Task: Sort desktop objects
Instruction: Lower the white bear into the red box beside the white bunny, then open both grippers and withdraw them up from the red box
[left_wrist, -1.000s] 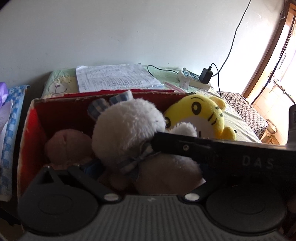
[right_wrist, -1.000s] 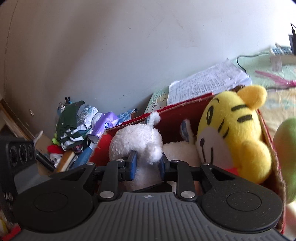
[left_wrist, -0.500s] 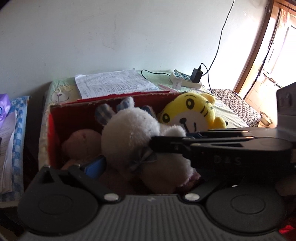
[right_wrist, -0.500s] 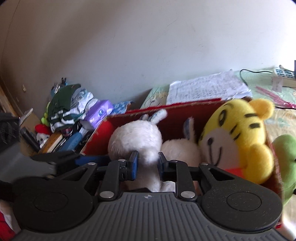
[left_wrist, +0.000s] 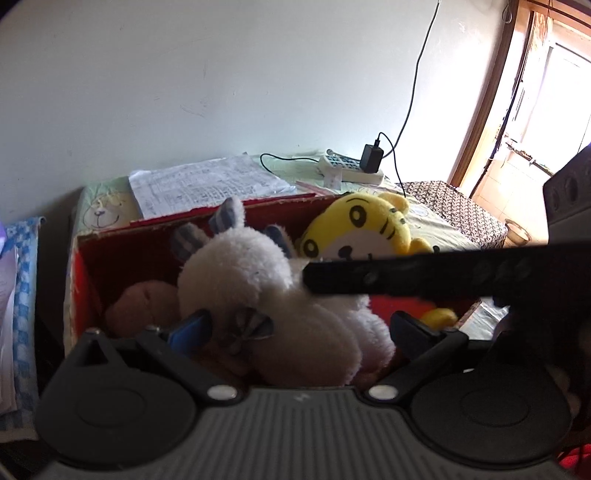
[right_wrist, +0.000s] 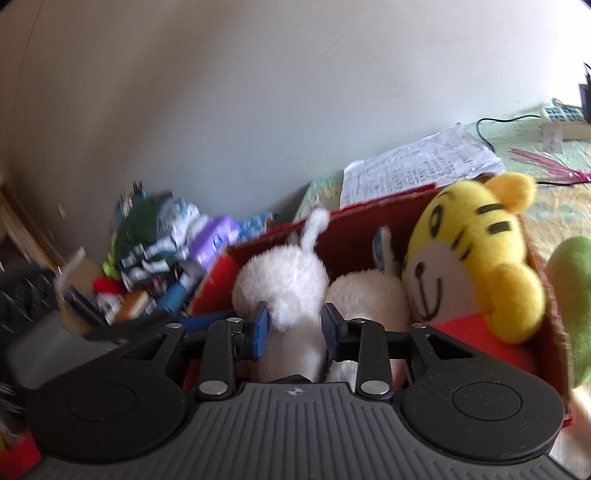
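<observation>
A red cardboard box (left_wrist: 85, 266) (right_wrist: 214, 280) holds a white rabbit plush (left_wrist: 236, 273) (right_wrist: 280, 280), a yellow tiger plush (left_wrist: 362, 229) (right_wrist: 476, 240) and a brown plush (left_wrist: 144, 302). My left gripper (left_wrist: 297, 325) is open wide at the box's near side, with the rabbit's body between its fingers but apart from them. My right gripper (right_wrist: 295, 326) is shut on a fluffy limb of the white rabbit. It crosses the left wrist view as a black bar (left_wrist: 406, 277) from the right. A second white plush (right_wrist: 365, 295) lies beside the tiger.
A stack of printed papers (left_wrist: 199, 184) lies behind the box. Further right are a power strip with a charger (left_wrist: 351, 170) and its cable. A green plush (right_wrist: 569, 295) sits outside the box's right wall. A heap of clothes and packets (right_wrist: 159, 243) fills the left side.
The left camera has pulled back and up, so the box sits lower and further off. The right gripper's pads stand slightly wider apart around the rabbit's limb.
</observation>
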